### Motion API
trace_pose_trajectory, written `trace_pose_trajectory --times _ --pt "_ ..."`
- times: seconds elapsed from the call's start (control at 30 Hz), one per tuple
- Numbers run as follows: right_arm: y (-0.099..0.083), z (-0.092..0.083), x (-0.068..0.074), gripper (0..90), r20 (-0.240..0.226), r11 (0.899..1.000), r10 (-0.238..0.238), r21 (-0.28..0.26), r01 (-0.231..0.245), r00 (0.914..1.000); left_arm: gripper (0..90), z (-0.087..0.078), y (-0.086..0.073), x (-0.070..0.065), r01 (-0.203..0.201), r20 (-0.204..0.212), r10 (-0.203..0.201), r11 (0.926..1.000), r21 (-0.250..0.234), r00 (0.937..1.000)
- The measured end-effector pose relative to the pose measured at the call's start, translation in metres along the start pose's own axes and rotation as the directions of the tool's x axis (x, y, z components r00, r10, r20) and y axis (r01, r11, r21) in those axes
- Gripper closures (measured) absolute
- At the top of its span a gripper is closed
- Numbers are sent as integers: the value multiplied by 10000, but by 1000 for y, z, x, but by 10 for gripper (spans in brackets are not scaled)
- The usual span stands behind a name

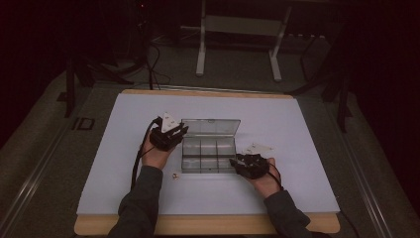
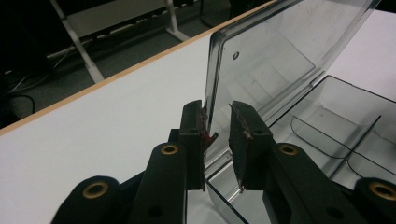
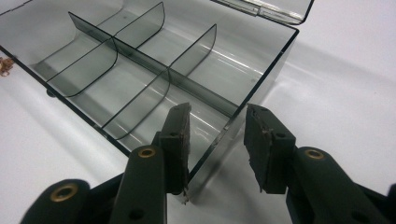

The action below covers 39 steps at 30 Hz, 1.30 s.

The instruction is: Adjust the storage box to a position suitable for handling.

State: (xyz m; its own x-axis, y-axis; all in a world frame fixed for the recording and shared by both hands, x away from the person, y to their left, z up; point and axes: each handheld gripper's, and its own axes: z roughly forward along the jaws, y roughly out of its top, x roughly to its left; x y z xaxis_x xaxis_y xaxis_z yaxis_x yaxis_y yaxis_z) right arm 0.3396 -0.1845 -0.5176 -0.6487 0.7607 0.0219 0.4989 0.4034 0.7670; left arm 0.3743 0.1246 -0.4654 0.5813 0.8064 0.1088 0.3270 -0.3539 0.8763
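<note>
The white table (image 1: 124, 188) is carrying a clear plastic compartment box (image 1: 208, 157) at its middle, the box's long axis running left to right across the person's front, with 6 empty compartments showing in the right gripper view. Its lid (image 1: 210, 127) is standing open, hinged along the far long edge and leaning back away from the person.

The left gripper (image 1: 171, 133) is sitting at the lid's left short edge, and that edge is the relation the next move seems to turn on. In the left gripper view the lid's (image 2: 275, 60) edge is rising upright between the 2 jaws; the left pad looks to be touching it while a gap is showing at the other pad, so the jaws are standing part-open around the lid, though contact is hard to judge.

The right gripper (image 1: 242, 163) is straddling the box's (image 3: 154, 70) right-hand wall near the front corner, jaws wide and not pressing on it.

A small coppery object (image 1: 176, 174) is lying on the table just off the box's front left corner.
</note>
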Motion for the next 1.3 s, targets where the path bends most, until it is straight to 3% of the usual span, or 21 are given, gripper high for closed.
trace_pose_trajectory --times 0.3,0.7,1.3 --pt "1 -2 -4 610 -277 9991 202 -360 -212 9994 756 10 -5 6 163 132 -164 9999 37 9998" --pt "4 -8 -4 592 -430 9945 -77 -1047 32 9990 744 20 -10 10 281 281 -286 9995 166 9992" --pt "3 -4 -6 608 -457 9971 124 -745 -158 9989 730 32 -17 15 618 388 -623 9980 136 9973"
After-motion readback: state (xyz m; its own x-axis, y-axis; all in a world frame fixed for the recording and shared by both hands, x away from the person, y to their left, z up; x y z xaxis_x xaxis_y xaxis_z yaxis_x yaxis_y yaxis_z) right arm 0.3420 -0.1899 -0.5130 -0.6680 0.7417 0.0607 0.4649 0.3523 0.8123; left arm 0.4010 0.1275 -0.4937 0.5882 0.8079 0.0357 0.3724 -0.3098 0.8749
